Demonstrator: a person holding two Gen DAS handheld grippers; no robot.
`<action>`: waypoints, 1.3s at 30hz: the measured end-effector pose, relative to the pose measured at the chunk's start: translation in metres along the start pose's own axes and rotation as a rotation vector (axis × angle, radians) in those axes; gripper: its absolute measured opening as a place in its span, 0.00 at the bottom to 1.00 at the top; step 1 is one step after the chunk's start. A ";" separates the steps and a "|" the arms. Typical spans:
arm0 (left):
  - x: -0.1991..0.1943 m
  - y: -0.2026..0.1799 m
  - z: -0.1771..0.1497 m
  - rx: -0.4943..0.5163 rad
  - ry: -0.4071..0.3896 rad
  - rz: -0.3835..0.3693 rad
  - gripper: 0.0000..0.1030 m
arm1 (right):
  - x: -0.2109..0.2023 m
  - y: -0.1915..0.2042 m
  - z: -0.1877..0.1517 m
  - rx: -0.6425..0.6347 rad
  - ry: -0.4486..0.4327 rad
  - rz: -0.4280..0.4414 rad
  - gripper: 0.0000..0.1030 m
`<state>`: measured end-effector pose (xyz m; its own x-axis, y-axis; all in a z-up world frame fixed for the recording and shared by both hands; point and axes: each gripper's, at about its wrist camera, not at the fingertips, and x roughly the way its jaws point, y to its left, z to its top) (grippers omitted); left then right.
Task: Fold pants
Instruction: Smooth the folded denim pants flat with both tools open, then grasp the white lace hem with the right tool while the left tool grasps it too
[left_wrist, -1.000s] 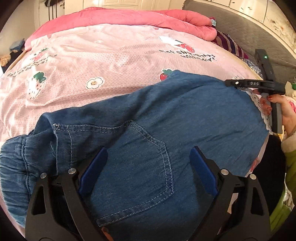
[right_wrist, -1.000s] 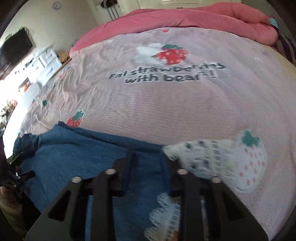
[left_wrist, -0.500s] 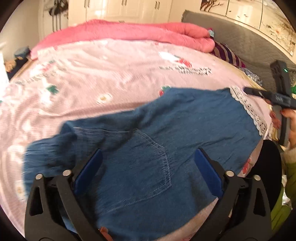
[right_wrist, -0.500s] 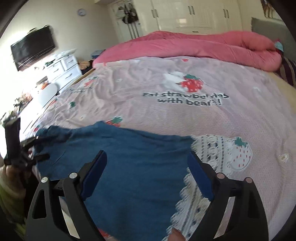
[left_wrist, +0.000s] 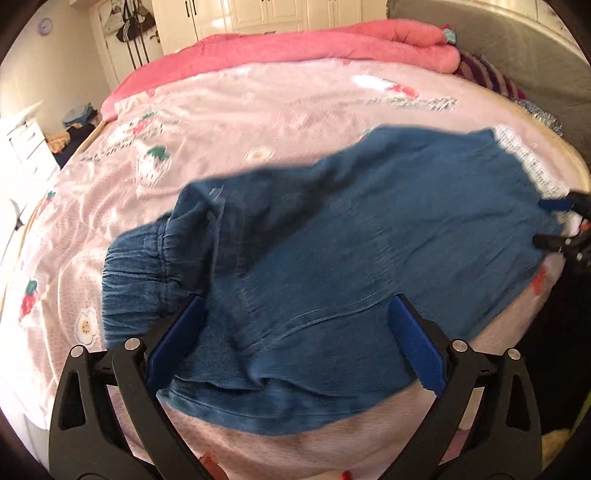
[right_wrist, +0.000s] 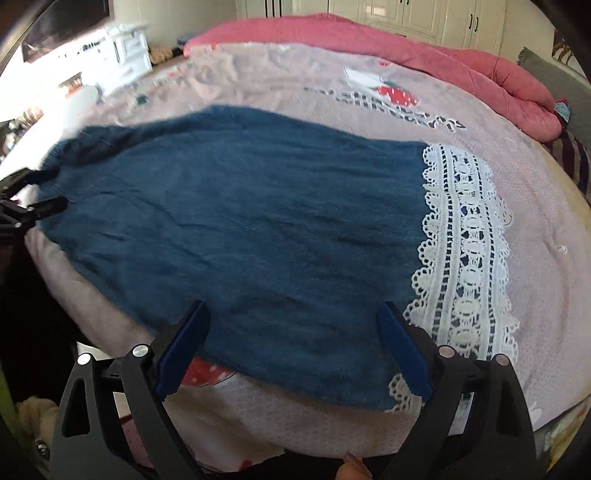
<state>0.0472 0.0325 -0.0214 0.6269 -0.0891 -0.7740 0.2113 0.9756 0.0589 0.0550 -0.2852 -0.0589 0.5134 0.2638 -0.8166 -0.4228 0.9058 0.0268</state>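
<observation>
The bed (left_wrist: 258, 110) carries everything here: its pink strawberry-print cover gives a broad, soft, flat surface, a sensible place to lay a garment out before folding. A rolled pink quilt (left_wrist: 332, 48) sits pushed to the far side, out of the working area.

The pants (left_wrist: 369, 240) — blue denim, lying near the bed's close edge — are spread lengthwise across the cover. The gathered elastic waistband (left_wrist: 136, 266) lies at one end, and the white lace hem (right_wrist: 465, 251) marks the other. They seem to lie doubled leg over leg, though blur makes that hard to confirm; laid long like this, the ends can be brought together for the next fold.

The left tool (left_wrist: 295, 350) hangs over the waistband end with its jaws spread wide, nothing pinched between the blue pads (left_wrist: 177, 343). The right tool (right_wrist: 291, 354) hovers over the hem end, its jaws opening, with cloth below them but not gripped. One tool at each end suits a garment this long — each end can be taken and carried over evenly.
</observation>
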 end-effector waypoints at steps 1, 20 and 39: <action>-0.005 -0.004 0.003 -0.003 -0.012 -0.028 0.91 | -0.009 -0.004 -0.001 0.019 -0.026 0.034 0.89; 0.009 -0.248 0.057 0.399 -0.120 -0.473 0.91 | 0.009 -0.169 0.085 0.265 -0.056 0.200 0.94; 0.048 -0.332 0.047 0.618 -0.083 -0.448 0.52 | 0.032 -0.169 0.099 0.205 -0.027 0.310 0.30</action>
<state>0.0427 -0.3049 -0.0486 0.4321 -0.4880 -0.7583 0.8236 0.5560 0.1115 0.2164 -0.3969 -0.0327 0.4053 0.5423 -0.7360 -0.4045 0.8283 0.3876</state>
